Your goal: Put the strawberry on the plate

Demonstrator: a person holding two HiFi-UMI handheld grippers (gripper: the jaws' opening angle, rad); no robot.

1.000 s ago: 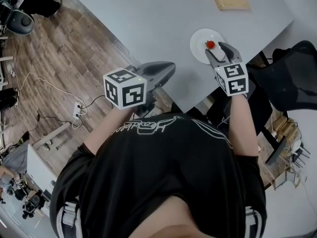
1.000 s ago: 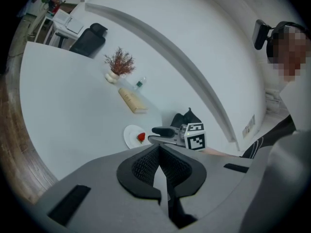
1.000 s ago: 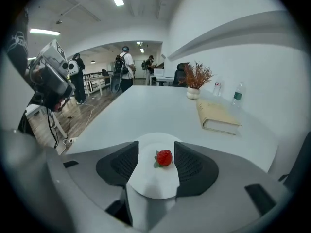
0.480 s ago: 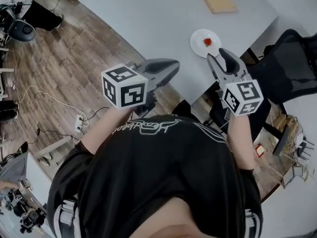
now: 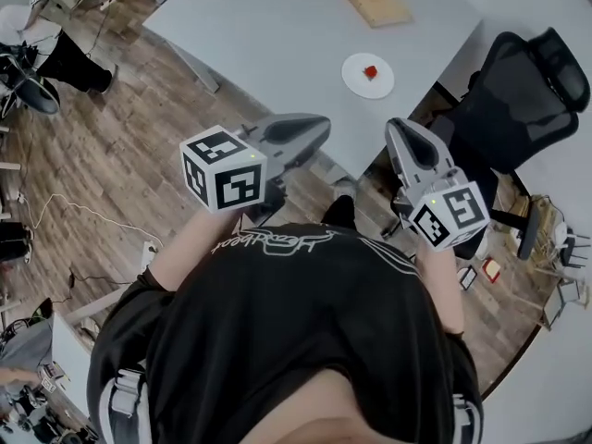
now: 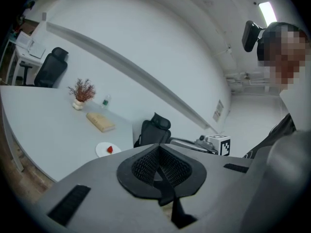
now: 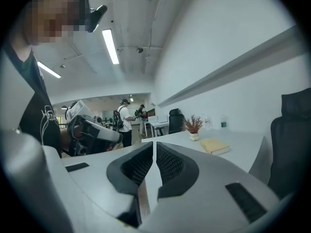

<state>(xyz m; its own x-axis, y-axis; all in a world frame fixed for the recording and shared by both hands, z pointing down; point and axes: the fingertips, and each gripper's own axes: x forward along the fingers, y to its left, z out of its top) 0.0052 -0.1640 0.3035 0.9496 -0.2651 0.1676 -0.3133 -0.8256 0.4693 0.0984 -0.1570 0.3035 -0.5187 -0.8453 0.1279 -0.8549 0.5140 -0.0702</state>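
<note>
The red strawberry [image 5: 370, 71] lies on the small white plate [image 5: 355, 80] near the grey table's front corner; the left gripper view shows both too, strawberry [image 6: 110, 149] on plate [image 6: 102, 152]. My right gripper [image 5: 400, 129] hangs off the table edge, well short of the plate. Its jaws have just been closing and stand together with nothing between them [image 7: 154, 147]. My left gripper [image 5: 319, 129] hovers beside it over the table edge, shut and empty [image 6: 158, 148].
A tan book [image 5: 375, 1] lies on the table [image 5: 277, 35] beyond the plate. A black office chair [image 5: 518, 91] stands at the right. A dried plant in a vase [image 6: 81, 93] sits at the far end. People stand in the background [image 7: 124, 118].
Both grippers have drawn back from the table toward the body and risen. The right one left the plate, where the strawberry stays, and its jaws closed.
</note>
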